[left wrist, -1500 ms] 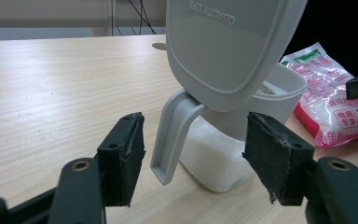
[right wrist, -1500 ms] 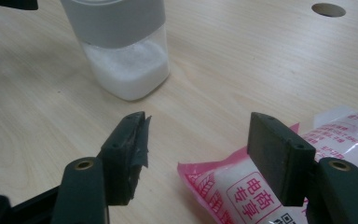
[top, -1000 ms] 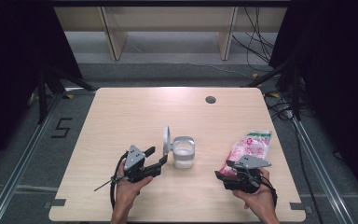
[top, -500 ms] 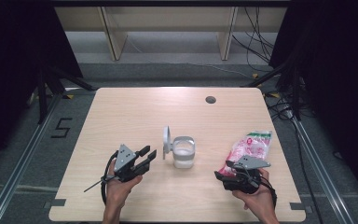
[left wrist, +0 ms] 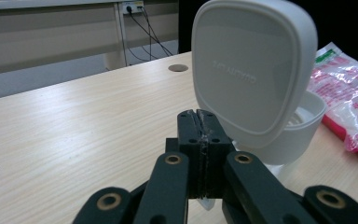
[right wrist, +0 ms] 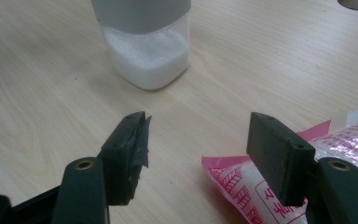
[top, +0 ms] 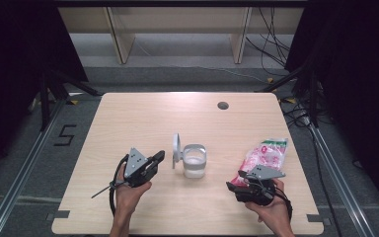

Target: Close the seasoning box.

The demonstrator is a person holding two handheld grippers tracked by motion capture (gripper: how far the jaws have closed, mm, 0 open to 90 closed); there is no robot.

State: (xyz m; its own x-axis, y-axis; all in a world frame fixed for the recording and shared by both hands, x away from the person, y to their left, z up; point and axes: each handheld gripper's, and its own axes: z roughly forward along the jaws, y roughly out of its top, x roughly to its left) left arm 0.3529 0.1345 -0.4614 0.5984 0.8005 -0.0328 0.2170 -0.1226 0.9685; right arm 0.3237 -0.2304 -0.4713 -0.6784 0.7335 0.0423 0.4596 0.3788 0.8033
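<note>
Left gripper (top: 159,157) is sitting near the bench's (top: 138,113) front edge, fingers (left wrist: 200,140) having just been closing, now pressed together with nothing between them, just short of the container's raised lid (left wrist: 251,70). Right gripper (right wrist: 198,135) is resting at front right, fingers (right wrist: 275,154) standing apart, holding nothing, the pink bag's (right wrist: 261,186) corner lying under the right-hand finger in the right gripper view. Container (top: 194,160) is standing mid-bench between both grippers, white powder inside, lid upright on its left. Pink bag is lying right of the container. Grommet hole (top: 222,105) is showing farther back.
</note>
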